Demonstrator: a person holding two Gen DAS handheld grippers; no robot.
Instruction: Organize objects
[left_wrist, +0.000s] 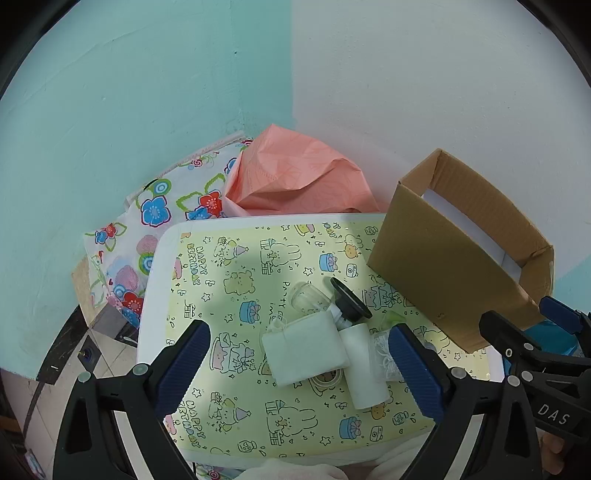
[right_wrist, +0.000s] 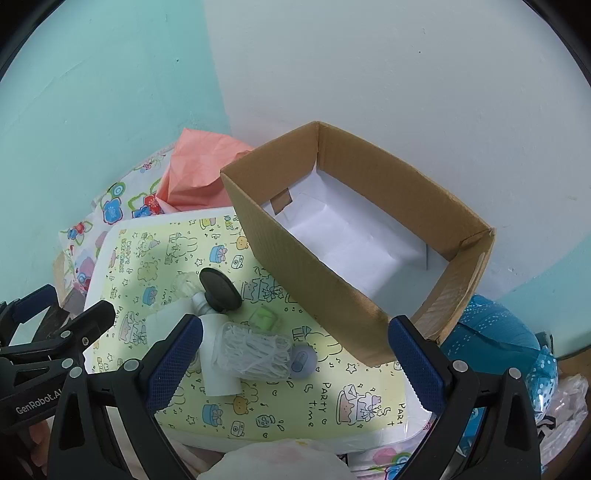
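A pile of small objects lies on the yellow party-print table top (left_wrist: 236, 295) (right_wrist: 332, 398): a white pouch (left_wrist: 304, 347), a white tube (left_wrist: 364, 363) (right_wrist: 218, 362), a black-capped bottle (left_wrist: 349, 302) (right_wrist: 219, 290), a clear jar (left_wrist: 306, 297), a clear container of white strands with a grey lid (right_wrist: 258, 356) and a green piece (right_wrist: 266, 318). An open cardboard box (left_wrist: 454, 258) (right_wrist: 354, 243) stands at the right, lined with white paper. My left gripper (left_wrist: 299, 365) is open above the pile. My right gripper (right_wrist: 295, 354) is open above the strand container.
Pink crumpled paper (left_wrist: 295, 177) (right_wrist: 195, 173) and floral cloth (left_wrist: 162, 206) (right_wrist: 114, 210) lie behind the table against the wall. A blue dotted bag (right_wrist: 491, 332) sits to the right of the box. The other gripper shows at each view's edge.
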